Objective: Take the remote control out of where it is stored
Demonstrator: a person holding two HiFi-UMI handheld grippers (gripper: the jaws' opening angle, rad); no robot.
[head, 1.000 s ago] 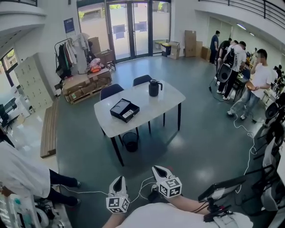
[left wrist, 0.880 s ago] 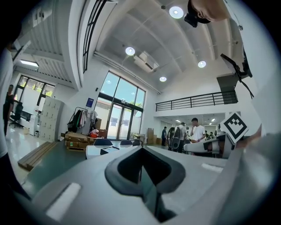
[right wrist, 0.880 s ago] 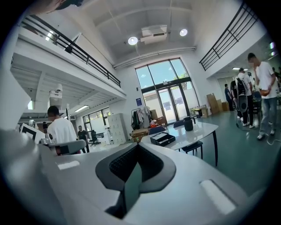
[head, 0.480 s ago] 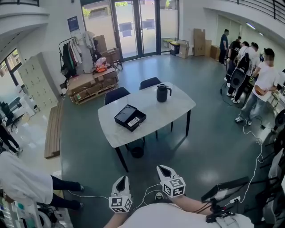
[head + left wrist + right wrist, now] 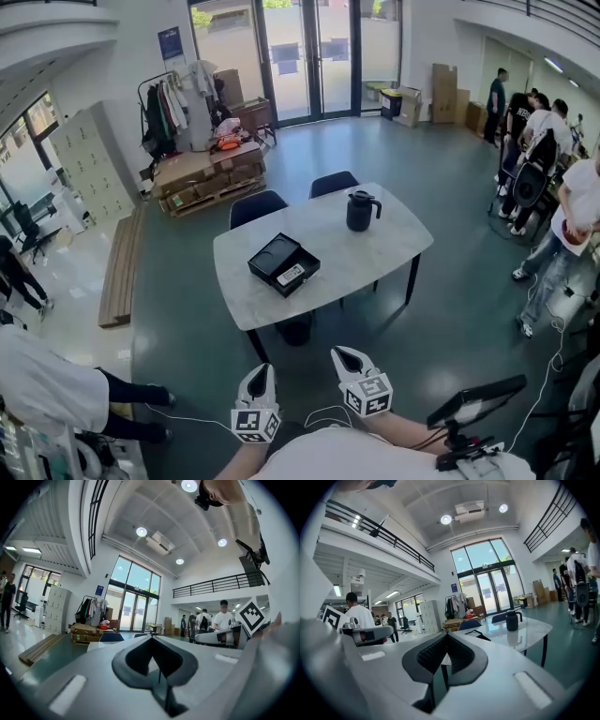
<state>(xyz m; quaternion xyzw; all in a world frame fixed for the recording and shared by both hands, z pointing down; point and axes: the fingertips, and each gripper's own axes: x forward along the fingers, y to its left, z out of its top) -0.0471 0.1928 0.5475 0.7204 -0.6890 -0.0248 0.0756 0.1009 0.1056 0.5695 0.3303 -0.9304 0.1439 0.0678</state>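
Observation:
A black open box [image 5: 283, 264] lies on the white table [image 5: 375, 258], and a pale flat item [image 5: 291, 275] rests in its near half; I cannot tell whether it is the remote control. The box [image 5: 476, 633] also shows low in the right gripper view. My left gripper [image 5: 261, 372] and right gripper [image 5: 341, 355] are held close to my body at the bottom of the head view, well short of the table. Both are shut with nothing between the jaws, as the left gripper [image 5: 152, 637] and right gripper [image 5: 446, 635] show in their own views.
A black kettle [image 5: 361, 211] stands on the table's far right part. Two dark chairs [image 5: 258, 204] sit behind the table and a bin [image 5: 295, 330] stands under it. People stand at the right [image 5: 574, 216] and at the lower left [image 5: 47, 389]. White cables [image 5: 187, 417] trail on the floor.
The head view has drawn closer to the table, which now sits lower and further right in the picture. Both grippers stay shut near my body.

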